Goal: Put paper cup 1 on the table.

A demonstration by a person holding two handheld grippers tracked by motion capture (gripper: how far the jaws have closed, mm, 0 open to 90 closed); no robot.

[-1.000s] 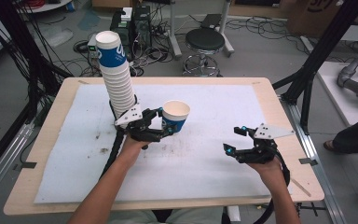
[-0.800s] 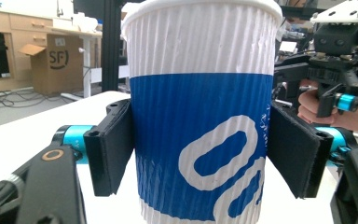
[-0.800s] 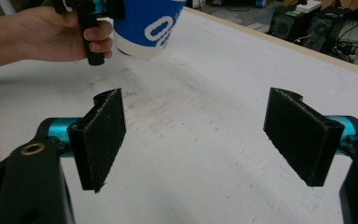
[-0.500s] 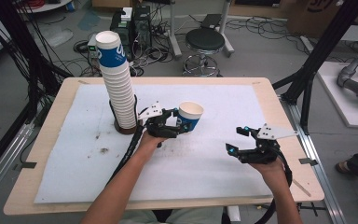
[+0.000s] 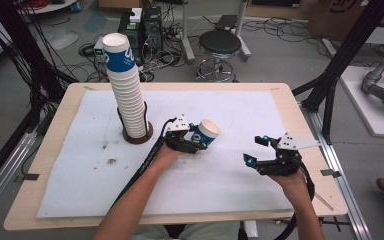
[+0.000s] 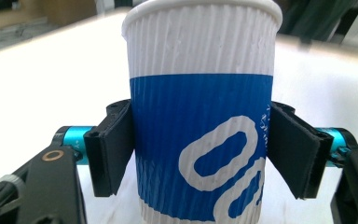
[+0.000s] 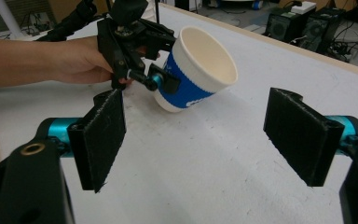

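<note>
I have a single blue-and-white paper cup (image 5: 205, 135) clamped in my left tongs (image 5: 192, 142), tilted above mid-surface beside the cup stack (image 5: 127, 95), while my right tongs (image 5: 260, 150) wait open and empty; next, I judge, comes setting it down upright.

Ribbed white cup (image 6: 200, 107) with blue band, white looped lettering; black, perhaps foam-faced, gripper pads (image 7: 103, 135)
</note>
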